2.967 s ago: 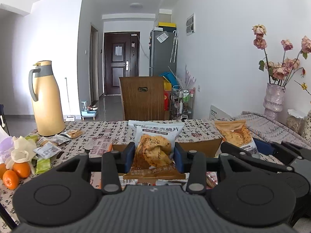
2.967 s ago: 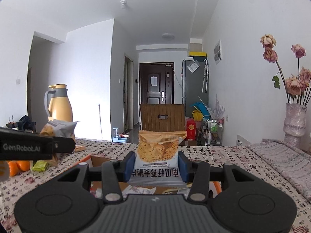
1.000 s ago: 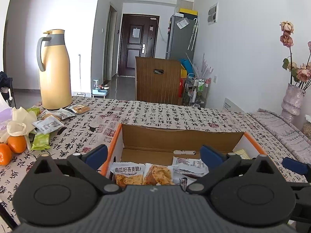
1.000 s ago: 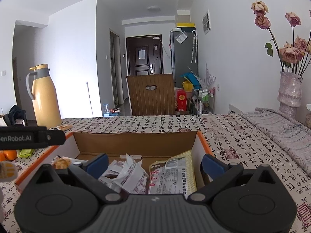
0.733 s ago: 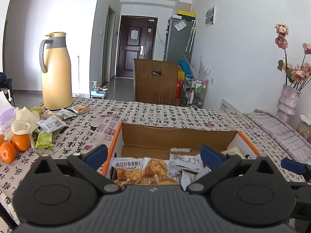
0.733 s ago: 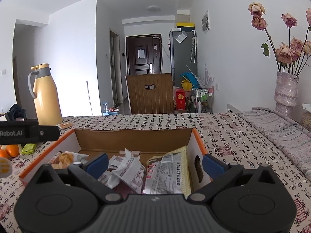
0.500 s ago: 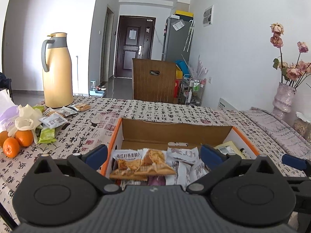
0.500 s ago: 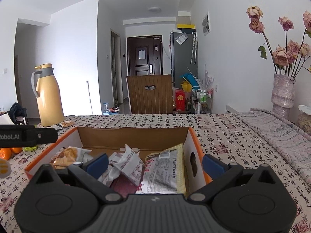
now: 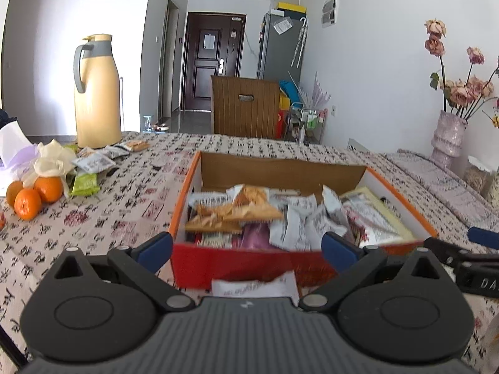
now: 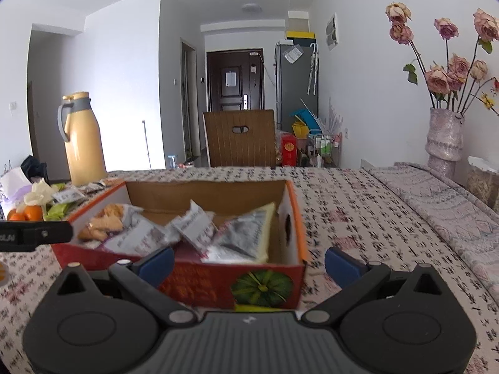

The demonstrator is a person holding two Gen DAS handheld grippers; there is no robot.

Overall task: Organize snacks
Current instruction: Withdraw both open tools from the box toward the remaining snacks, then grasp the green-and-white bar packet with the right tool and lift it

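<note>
An open red-and-orange cardboard box (image 9: 224, 266) sits on the patterned tablecloth and holds several snack packets, with an orange cracker packet (image 9: 237, 210) on top at the left. The box also shows in the right wrist view (image 10: 218, 275), with a silver packet (image 10: 246, 237) leaning at its right end. My left gripper (image 9: 246, 249) is open and empty in front of the box's near wall. My right gripper (image 10: 248, 260) is open and empty at the box's near right corner. More loose snack packets (image 9: 93, 162) lie on the table at the far left.
A yellow thermos jug (image 9: 96, 93) stands at the far left of the table. Oranges (image 9: 31, 194) and a white bag lie at the left edge. A vase of dried roses (image 10: 444, 137) stands at the right. A wooden chair (image 9: 244, 106) is behind the table.
Both grippers held cracker packets three seconds ago, then let them go into the box. Since then both have pulled back and up, so the box's near wall now shows.
</note>
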